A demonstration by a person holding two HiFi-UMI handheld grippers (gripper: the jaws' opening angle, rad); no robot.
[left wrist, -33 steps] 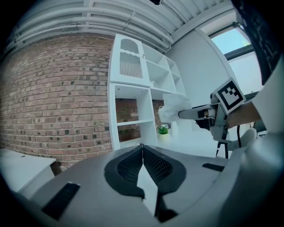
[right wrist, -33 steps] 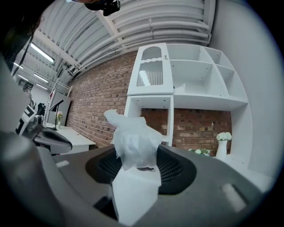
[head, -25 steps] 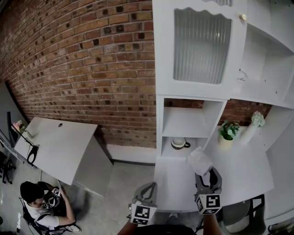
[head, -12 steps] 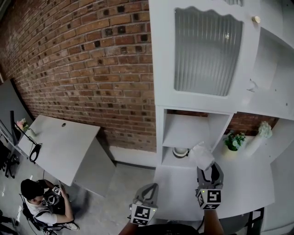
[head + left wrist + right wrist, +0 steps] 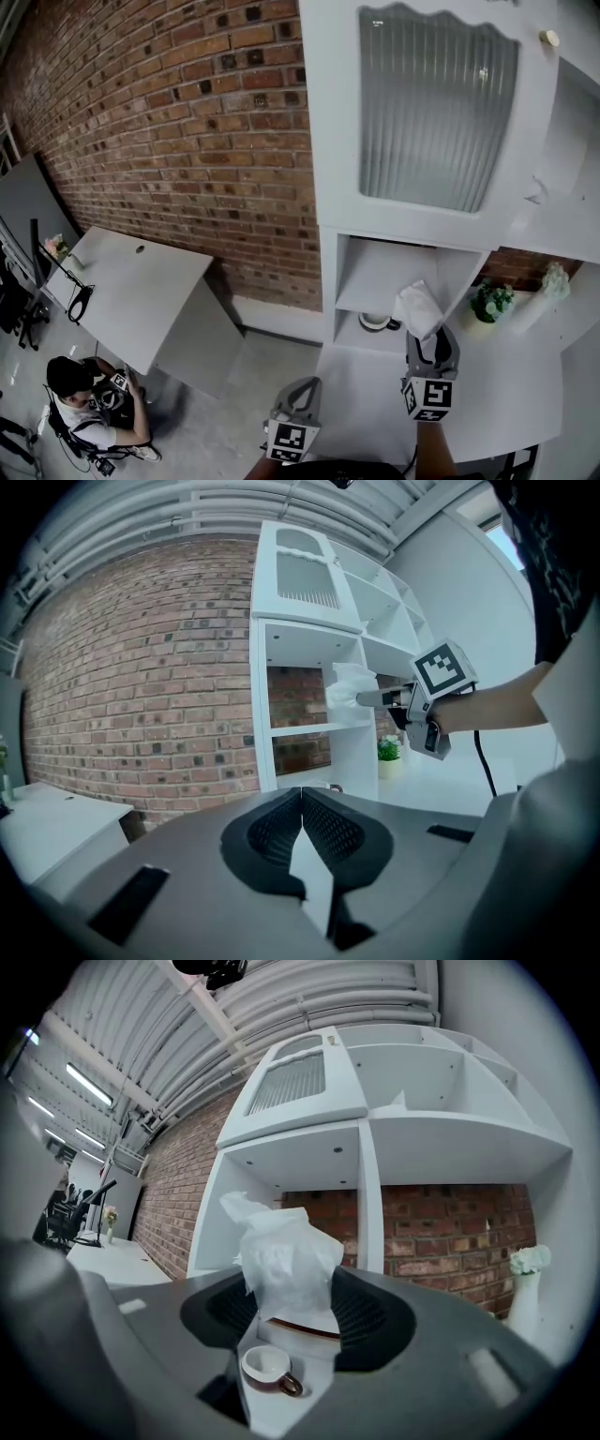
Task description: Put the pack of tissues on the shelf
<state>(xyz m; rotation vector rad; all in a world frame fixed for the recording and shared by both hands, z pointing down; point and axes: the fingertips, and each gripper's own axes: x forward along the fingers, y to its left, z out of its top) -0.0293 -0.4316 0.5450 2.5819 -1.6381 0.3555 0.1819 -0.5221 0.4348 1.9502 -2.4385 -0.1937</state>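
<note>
Right claw (image 5: 428,339) grips the pack of tissues (image 5: 417,307), just right of centre in the head view. Over the last second it has carried the pack up the frame, from over the counter (image 5: 370,398) to the mouth of the open shelf (image 5: 384,281) above the cup (image 5: 377,322), so placing looks next. Left claw (image 5: 302,386) sits closed and empty, lower centre

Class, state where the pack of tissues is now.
Head view, right of centre: the pack of tissues is held in the right gripper, before the open shelf, right of the cup.
</note>
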